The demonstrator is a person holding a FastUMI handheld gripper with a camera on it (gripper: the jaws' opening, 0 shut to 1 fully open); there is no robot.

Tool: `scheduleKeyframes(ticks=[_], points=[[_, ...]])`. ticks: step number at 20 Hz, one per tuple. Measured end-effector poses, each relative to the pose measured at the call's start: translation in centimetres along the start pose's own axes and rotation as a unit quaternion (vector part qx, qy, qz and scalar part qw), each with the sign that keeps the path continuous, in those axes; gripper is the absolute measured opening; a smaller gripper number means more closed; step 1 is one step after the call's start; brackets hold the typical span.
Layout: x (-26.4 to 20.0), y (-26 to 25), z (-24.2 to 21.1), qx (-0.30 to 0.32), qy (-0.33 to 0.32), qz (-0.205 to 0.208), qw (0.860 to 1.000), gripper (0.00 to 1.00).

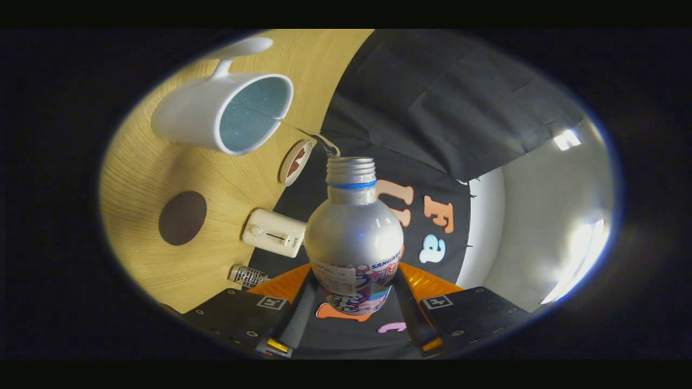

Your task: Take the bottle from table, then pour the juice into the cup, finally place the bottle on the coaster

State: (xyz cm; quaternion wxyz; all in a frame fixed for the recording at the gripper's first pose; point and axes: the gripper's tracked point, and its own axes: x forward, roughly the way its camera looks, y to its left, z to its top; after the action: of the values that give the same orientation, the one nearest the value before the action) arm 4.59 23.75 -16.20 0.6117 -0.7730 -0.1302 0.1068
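My gripper (354, 302) is shut on a silver metal bottle (354, 237) with a printed label, one finger on each side of its lower body. The view is rolled over, so the bottle is tipped sideways with its open threaded neck toward a white mug (216, 111) on the wooden table (135, 173). A thin clear stream (311, 132) runs from the bottle's mouth to the mug's rim. The mug's inside is speckled blue-green. A dark brown round coaster (182, 218) lies on the table beside my fingers, apart from the mug.
A small white box-shaped device (273, 233) stands on the table close to the bottle's body. A round white lid with a red mark (296, 161) sits near the table's edge by the bottle neck. A small clear ridged object (247, 275) lies close to my fingers.
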Motion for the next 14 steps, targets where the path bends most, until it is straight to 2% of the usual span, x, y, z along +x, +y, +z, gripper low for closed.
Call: scheduleKeyframes(ticks=[14], points=[[0.3,-1.5,0.4,-0.047,-0.019,-0.014,0.999,0.75]])
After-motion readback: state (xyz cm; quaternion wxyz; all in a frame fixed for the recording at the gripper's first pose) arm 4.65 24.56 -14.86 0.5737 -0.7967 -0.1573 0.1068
